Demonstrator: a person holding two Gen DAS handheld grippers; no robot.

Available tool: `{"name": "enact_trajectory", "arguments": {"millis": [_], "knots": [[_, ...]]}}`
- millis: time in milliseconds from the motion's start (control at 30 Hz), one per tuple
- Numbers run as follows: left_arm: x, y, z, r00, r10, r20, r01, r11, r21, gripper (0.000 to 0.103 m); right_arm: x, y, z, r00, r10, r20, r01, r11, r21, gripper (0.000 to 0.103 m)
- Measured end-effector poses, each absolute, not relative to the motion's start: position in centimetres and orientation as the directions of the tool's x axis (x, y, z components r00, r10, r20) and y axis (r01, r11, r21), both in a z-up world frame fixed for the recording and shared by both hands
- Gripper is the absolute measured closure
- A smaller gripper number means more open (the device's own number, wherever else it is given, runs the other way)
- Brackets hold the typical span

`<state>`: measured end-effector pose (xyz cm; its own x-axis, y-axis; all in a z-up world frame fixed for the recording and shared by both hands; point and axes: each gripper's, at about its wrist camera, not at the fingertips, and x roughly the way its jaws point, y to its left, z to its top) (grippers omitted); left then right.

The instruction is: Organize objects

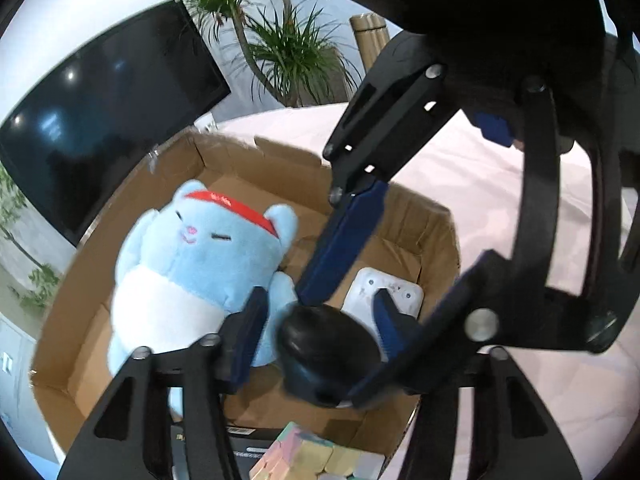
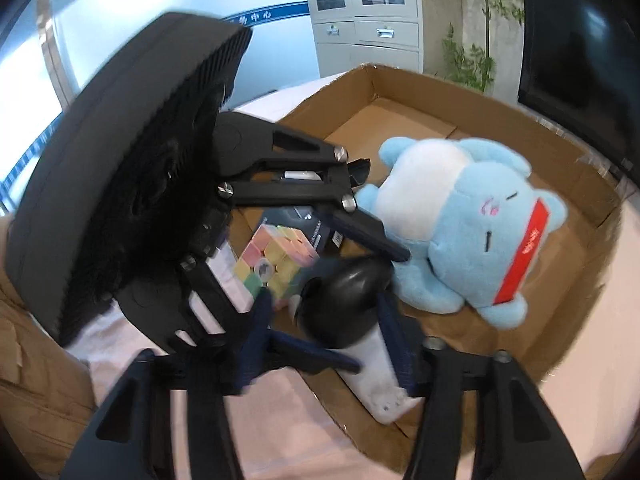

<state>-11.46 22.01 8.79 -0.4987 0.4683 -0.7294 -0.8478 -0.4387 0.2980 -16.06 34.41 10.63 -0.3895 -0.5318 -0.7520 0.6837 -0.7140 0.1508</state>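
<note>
A black rounded object with a white flat base [image 1: 326, 354] [image 2: 348, 300] hangs over an open cardboard box [image 1: 436, 236] [image 2: 568, 240]. My left gripper [image 1: 316, 320] and my right gripper [image 2: 326, 322] both have their blue fingers against its sides. A light blue plush cat with a red headband [image 1: 200, 264] [image 2: 460, 224] lies in the box. A pastel cube puzzle [image 1: 312, 456] [image 2: 276, 260] rests on a dark flat box [image 2: 308, 224] in the box's corner.
The cardboard box sits on a pale pink cloth [image 1: 500, 184] [image 2: 288, 420]. A black monitor [image 1: 100, 120] and potted plants [image 1: 288, 48] stand behind it. A grey cabinet [image 2: 368, 16] is at the back in the right wrist view.
</note>
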Motion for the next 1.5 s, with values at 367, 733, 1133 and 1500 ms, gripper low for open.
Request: {"name": "enact_trajectory", "arguments": {"millis": [367, 733, 1133, 1500], "knots": [[-10.8, 21.1, 8.2, -0.568, 0.422, -0.707, -0.803, -0.472, 0.364, 0.029, -15.4, 35.0, 9.5, -0.416, -0.554, -0.721, 0.673, -0.721, 0.166, 0.057], [-2.3, 16.8, 12.5, -0.805, 0.351, -0.477, -0.572, -0.672, 0.47, 0.001, -5.3, 35.5, 14.2, -0.655, -0.481, -0.582, 0.548, -0.833, 0.071, 0.023], [6.7, 11.6, 12.1, -0.885, 0.223, -0.41, -0.38, -0.853, 0.357, 0.001, 5.1, 29.9, 13.5, -0.799, -0.316, -0.511, 0.379, -0.925, -0.021, 0.0], [8.1, 7.6, 11.4, -0.873, 0.029, -0.486, -0.145, -0.968, 0.203, 0.001, 10.4, 27.5, 12.3, -0.862, -0.26, -0.435, 0.29, -0.957, -0.002, 0.0]]}}
